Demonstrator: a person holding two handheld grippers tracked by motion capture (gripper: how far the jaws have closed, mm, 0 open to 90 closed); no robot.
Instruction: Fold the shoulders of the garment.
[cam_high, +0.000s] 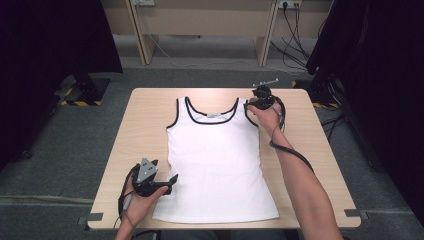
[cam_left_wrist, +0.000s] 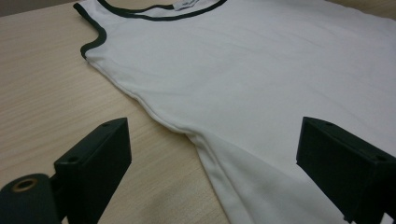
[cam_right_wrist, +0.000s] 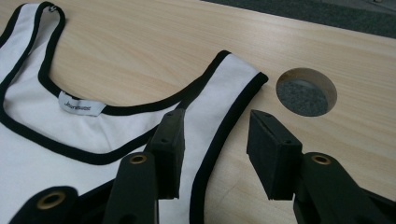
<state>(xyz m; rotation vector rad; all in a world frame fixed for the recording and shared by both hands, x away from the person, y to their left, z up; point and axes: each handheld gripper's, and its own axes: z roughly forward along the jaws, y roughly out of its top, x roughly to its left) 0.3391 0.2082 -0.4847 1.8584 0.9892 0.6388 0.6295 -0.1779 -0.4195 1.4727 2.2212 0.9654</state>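
One white tank top (cam_high: 217, 160) with black trim lies flat on the light wooden table (cam_high: 310, 165), front side up. Its long axis runs from the near edge of the table to the far edge: the hem points toward the person, the neckline and the two shoulder straps point away. It sits on the middle of the table, with its hem close to the near edge.

There are two grippers, one in each hand. The left gripper (cam_high: 170, 184) rests low at the garment's left side seam near the hem. In the left gripper view its jaws stand wide apart, one over bare wood, the other over white cloth, with the seam (cam_left_wrist: 154, 116) running between them; nothing is clamped. The right gripper (cam_high: 254, 102) is at the far right shoulder strap. In the right gripper view its jaws are about half open and straddle the outer black edge of the strap (cam_right_wrist: 219, 102); one pad lies over the white cloth, the other over the wood, and the pads do not press on the fabric.

The right gripper view also shows one small label (cam_right_wrist: 77, 105) inside the neckline and one round cable hole (cam_right_wrist: 306, 92) in the tabletop just beside the strap end. The high view shows the grey floor (cam_high: 65, 145) and the desk legs beyond.
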